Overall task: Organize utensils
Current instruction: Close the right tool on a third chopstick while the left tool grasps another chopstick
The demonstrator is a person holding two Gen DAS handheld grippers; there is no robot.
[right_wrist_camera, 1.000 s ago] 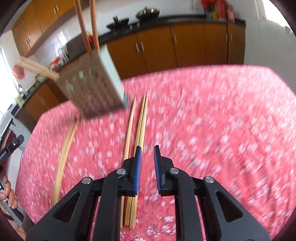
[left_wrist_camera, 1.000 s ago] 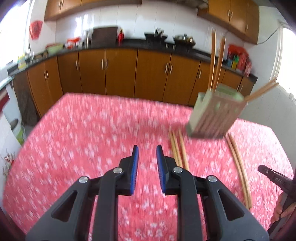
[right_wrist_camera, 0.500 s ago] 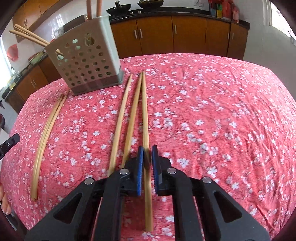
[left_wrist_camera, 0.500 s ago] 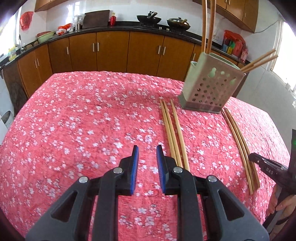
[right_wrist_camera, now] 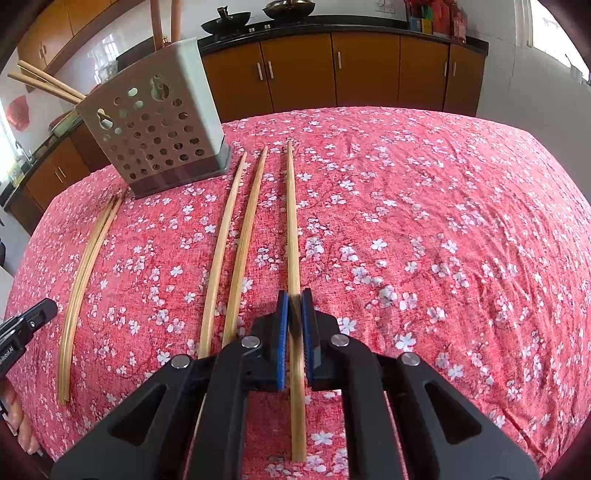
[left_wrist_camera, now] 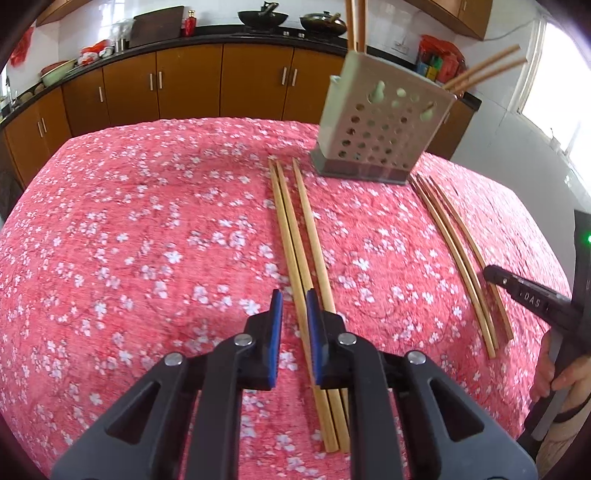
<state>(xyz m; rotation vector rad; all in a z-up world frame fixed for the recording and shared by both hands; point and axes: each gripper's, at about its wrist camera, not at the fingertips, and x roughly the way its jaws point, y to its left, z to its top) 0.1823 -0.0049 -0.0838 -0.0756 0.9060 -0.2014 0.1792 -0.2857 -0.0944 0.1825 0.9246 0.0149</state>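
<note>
Two groups of three bamboo chopsticks lie on the red flowered tablecloth [left_wrist_camera: 147, 240], in front of a perforated grey-green holder [left_wrist_camera: 384, 122] [right_wrist_camera: 155, 125] with several chopsticks [left_wrist_camera: 356, 22] standing in it. My left gripper [left_wrist_camera: 292, 308] is low over the left group [left_wrist_camera: 291, 236]. Its jaws are closing around the leftmost stick, with cloth still showing beside the left pad. My right gripper [right_wrist_camera: 294, 297] is shut on the rightmost chopstick [right_wrist_camera: 291, 221] of the right group, which lies along the cloth. Each gripper shows at the edge of the other view [left_wrist_camera: 496, 275] [right_wrist_camera: 44, 308].
Brown kitchen cabinets [left_wrist_camera: 184, 85] and a dark counter with woks [right_wrist_camera: 225, 18] stand behind the table. The cloth drops off at the table's far and side edges. A hand [left_wrist_camera: 565, 376] holds the right gripper's handle at the right edge of the left wrist view.
My left gripper came down and forward over the left chopsticks, and its jaws narrowed around one. My right gripper's jaws closed onto the rightmost chopstick.
</note>
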